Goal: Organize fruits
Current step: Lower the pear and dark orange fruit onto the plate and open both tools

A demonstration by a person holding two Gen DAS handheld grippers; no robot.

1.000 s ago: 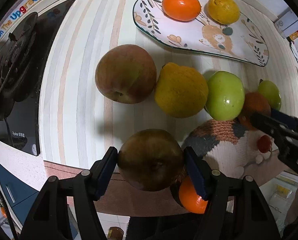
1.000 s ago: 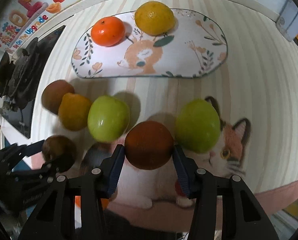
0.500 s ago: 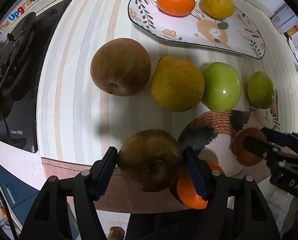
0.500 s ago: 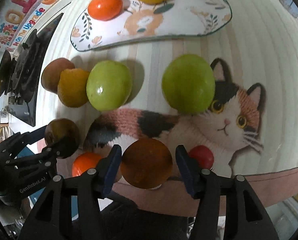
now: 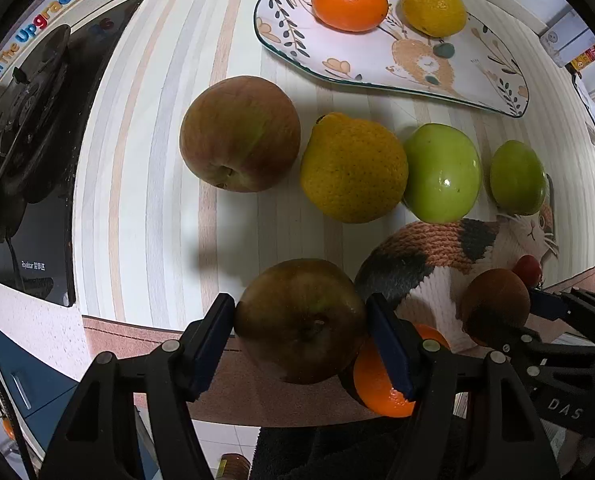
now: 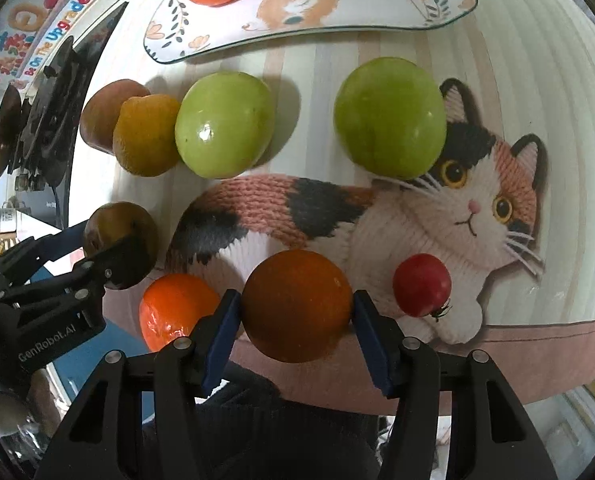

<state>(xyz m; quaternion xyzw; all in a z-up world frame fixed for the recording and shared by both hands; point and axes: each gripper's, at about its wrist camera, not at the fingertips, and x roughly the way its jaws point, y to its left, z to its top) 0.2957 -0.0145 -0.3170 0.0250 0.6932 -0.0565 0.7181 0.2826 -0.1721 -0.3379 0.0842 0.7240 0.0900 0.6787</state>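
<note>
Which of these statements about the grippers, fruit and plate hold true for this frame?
1. The left gripper has its jaws shut on a dark apple. True.
2. The right gripper is open, holding nothing. False: it grips a brown round fruit.
3. The plate carries two citrus fruits. True.
4. Three green apples sit on the mat. False: there are two, and.
5. A small red tomato lies on the cat picture. True.
</note>
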